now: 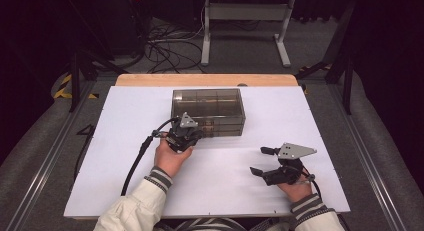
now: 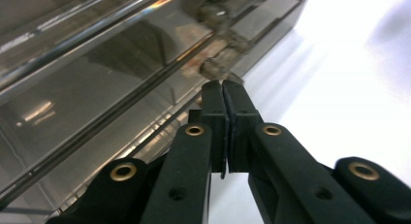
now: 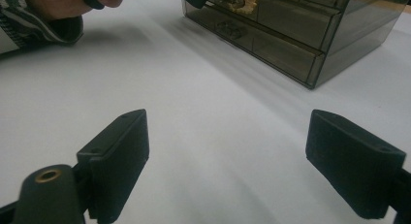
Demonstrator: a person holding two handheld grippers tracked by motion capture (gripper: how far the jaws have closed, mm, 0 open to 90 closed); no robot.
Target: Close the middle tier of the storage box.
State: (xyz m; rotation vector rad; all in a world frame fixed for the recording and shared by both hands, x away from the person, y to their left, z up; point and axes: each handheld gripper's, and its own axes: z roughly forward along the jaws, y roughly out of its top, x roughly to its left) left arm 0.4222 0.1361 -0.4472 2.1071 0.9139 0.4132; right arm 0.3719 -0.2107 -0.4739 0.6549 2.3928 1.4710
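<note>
Your left gripper [image 1: 192, 136] is at the front face of the smoky translucent drawer box [image 1: 208, 111], which sits mid-table toward the far edge of the white board [image 1: 125, 116]. In the left gripper view the jaws are pressed together, pads meeting, tips [image 2: 223, 90] just at the small drawer knob [image 2: 215, 66] on the lower drawer [image 2: 145, 98]. Can't tell if the pads actually bite the knob or just sit shut below it; looks like nothing between them.

Your right gripper [image 1: 261, 161] rests well apart from the box, near the right front of the board, jaws spread wide, nothing in them. In the right gripper view the box [image 3: 291, 35] is far off at top, with something tan in the upper drawer [image 3: 242, 1].

Step in hand, as I read it: pulling a drawer open by the knob. To do it well:
- Open the left jaws a bit, bring the pads around the knob, then close. Shut jaws beside it will only slip off.
- Pull straight toward yourself, level with the drawer rail. No upward tilt, or the drawer binds.
- The box looks light and may slide on the smooth board. Bring the right gripper to the box's top or side and steady it before pulling.
- Go slow; stop before the drawer leaves its slot.
</note>
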